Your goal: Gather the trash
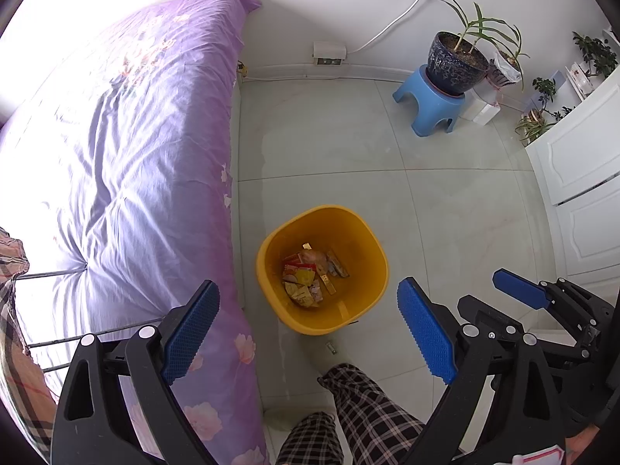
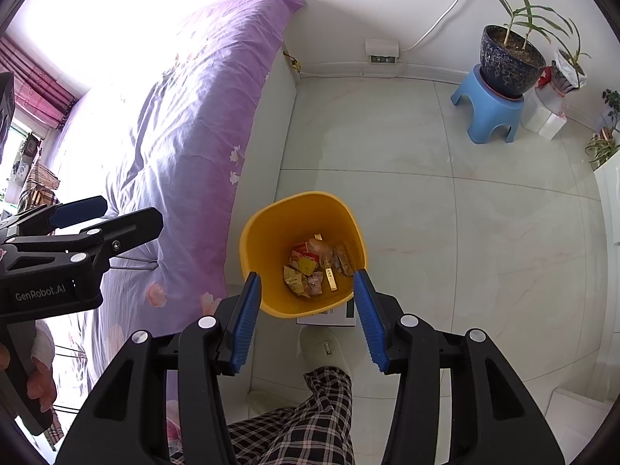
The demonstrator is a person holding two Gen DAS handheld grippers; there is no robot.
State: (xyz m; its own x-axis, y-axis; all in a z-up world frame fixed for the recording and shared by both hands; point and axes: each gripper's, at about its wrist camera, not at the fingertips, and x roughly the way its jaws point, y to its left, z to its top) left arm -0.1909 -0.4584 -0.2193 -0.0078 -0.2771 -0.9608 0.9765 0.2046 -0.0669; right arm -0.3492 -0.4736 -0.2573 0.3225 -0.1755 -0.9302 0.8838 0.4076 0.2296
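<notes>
While both grippers (image 1: 308,333) (image 2: 306,317) hang open and empty low in frame, the yellow bin (image 2: 271,228) beside the foot could get kicked, spilling wrappers (image 2: 310,267).

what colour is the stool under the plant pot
Light blue stool, under the dark speckled plant pot; clearest in the left wrist view.

yellow bin (image 2: 271,232): upright, on floor beside bed | crumpled wrappers (image 2: 310,271): heaped at bin's bottom
</notes>
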